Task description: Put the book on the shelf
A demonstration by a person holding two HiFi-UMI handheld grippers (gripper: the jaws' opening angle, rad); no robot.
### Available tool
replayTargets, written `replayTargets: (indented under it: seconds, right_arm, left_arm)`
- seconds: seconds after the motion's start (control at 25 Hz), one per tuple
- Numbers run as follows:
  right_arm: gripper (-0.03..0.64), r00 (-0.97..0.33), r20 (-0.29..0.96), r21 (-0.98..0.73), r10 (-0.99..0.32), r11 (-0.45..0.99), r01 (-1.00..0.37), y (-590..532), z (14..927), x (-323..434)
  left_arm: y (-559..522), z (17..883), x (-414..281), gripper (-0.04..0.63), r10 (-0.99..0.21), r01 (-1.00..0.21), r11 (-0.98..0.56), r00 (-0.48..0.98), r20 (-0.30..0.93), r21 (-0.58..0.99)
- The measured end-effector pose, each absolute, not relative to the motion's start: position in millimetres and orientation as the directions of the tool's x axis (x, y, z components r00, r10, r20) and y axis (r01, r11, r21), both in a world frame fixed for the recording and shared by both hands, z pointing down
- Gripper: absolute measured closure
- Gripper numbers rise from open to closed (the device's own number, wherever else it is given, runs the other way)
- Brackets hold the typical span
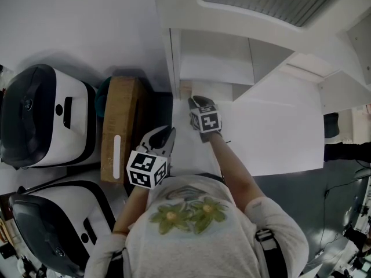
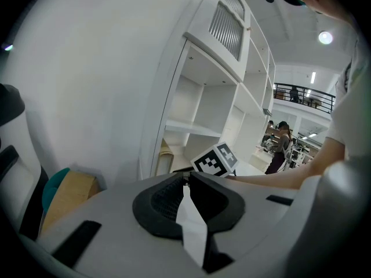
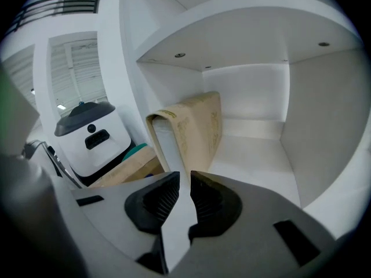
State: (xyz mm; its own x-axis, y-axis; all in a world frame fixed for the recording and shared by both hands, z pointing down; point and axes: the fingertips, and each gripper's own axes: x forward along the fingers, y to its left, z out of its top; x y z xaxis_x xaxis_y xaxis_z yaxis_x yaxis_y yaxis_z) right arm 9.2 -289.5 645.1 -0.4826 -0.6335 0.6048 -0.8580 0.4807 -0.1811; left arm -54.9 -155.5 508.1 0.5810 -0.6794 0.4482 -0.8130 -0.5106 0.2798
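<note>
Shows only a sliver of tan paper-covered book (image 1: 185, 90) behind white shelf wall (image 1: 173, 62), near brown cardboard box (image 1: 120, 126). Holds left tongs (image 2: 186, 177), right tongs (image 3: 184, 177) pressed together, empty.

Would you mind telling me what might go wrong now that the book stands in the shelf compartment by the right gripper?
1. The book stands tilted at the left of the shelf compartment with nothing beside it on the right, so it may topple flat.
2. The right gripper, jaws shut, sits right at the book's near edge. A careless pull back could knock it out at the front.
</note>
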Motion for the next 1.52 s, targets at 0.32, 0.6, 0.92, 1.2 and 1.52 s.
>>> replayTargets:
  seconds: [0.32, 0.6, 0.92, 1.2, 1.52]
  right_arm:
    - [0.566, -0.551, 0.566, -0.342, -0.614, 0.433, -0.834, -222.5, 628.5, 16.9]
    - [0.569, -0.692, 0.394, -0.507, -0.605, 0.486, -0.712, -156.5, 558.1, -1.3]
    - [0.578, -0.677, 0.289, -0.488, -0.677, 0.503, -0.713, -99.2, 499.7, -4.6]
    - [0.580, -0.657, 0.247, -0.541, -0.713, 0.461, -0.704, -63.0, 478.4, -7.1]
    - [0.581, -0.615, 0.267, -0.511, -0.741, 0.433, -0.743, -33.1, 473.7, 0.8]
  left_arm:
    - [-143.2, 500.5, -60.5, 0.538, -0.680, -0.805, -0.523, 0.591, 0.434, 0.279]
    - [-122.2, 487.0, -57.9, 0.538, -0.661, -0.783, -0.561, 0.619, 0.424, 0.269]
    - [-86.9, 477.4, -54.9, 0.538, -0.633, -0.757, -0.593, 0.649, 0.422, 0.275]
    - [-56.4, 471.7, -53.1, 0.538, -0.614, -0.738, -0.608, 0.670, 0.417, 0.292]
    - [-33.8, 468.1, -39.2, 0.539, -0.583, -0.704, -0.641, 0.705, 0.403, 0.306]
